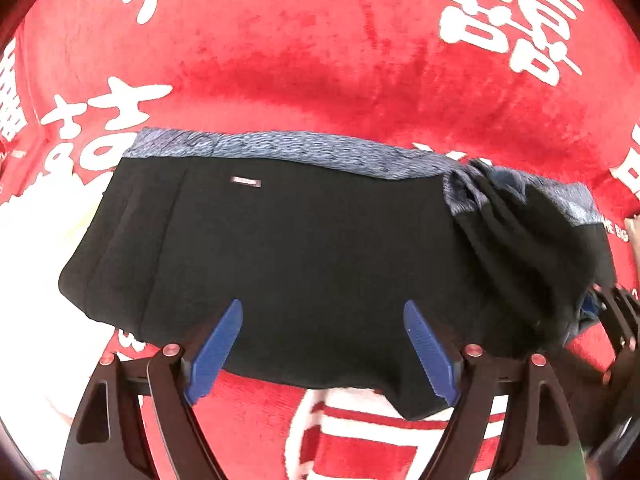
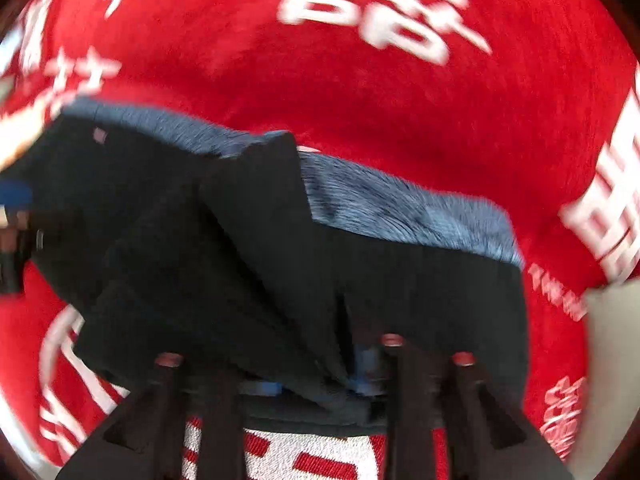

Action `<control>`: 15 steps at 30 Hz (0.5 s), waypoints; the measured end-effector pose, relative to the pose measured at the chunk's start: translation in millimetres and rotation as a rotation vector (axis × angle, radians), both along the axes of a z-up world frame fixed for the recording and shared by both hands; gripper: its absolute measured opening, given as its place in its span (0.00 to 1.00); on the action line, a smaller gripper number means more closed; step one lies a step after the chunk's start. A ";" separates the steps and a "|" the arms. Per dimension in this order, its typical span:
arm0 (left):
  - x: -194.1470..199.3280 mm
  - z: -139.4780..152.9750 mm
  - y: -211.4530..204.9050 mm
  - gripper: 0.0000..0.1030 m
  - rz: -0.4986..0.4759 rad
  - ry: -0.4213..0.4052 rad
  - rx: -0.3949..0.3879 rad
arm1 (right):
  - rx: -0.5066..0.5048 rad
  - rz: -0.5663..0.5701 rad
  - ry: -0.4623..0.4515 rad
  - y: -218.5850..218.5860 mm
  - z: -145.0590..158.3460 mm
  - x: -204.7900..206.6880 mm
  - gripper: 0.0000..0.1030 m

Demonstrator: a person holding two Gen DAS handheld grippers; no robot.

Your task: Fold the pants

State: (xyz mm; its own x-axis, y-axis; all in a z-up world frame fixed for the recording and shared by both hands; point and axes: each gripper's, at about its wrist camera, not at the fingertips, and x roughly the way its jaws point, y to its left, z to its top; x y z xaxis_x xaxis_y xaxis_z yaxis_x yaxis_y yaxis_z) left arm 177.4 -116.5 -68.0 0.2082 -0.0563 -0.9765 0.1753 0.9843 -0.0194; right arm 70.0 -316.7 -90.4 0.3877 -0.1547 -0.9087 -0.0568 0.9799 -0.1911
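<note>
Black pants (image 1: pixel 304 248), fleecy blue-grey lining showing along the far edge, lay across a red plush blanket (image 1: pixel 320 64) printed with big white characters. Left wrist view: left gripper (image 1: pixel 322 344) sat over the near edge of the fabric, blue fingers (image 1: pixel 218 350) spread wide apart, nothing between them. Small rectangular label (image 1: pixel 247 181) was visible on the black cloth near the lining band. Left part of the garment lay flat; right part was bunched and pulled up into folds toward the right gripper (image 1: pixel 618 312), seen at the frame edge.

Right wrist view was motion-blurred. Right gripper (image 2: pixel 320 384) had its jaws drawn close together, pinching a gathered ridge of the pants (image 2: pixel 248 240); bits of blue pad showed just under the cloth. Fabric rose from the clamp in stacked pleats, with a folded black flap standing over the lining. Blanket (image 2: pixel 360 112) showed behind and below. Left gripper (image 2: pixel 14 216) appeared at the far left edge, blurred.
</note>
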 end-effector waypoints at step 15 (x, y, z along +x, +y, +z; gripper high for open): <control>7.1 42.7 -77.4 0.82 -0.192 0.051 -0.214 | 0.216 -0.160 0.014 -48.5 66.6 -28.7 0.62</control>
State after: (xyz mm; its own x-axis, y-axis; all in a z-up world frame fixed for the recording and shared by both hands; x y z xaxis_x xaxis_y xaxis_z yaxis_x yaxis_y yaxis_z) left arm 184.5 -193.9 -25.3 0.1243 -0.2962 -0.9470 0.3518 0.9056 -0.2371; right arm 41.3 -365.2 -23.8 0.3611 -0.0149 -0.9324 0.1013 0.9946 0.0233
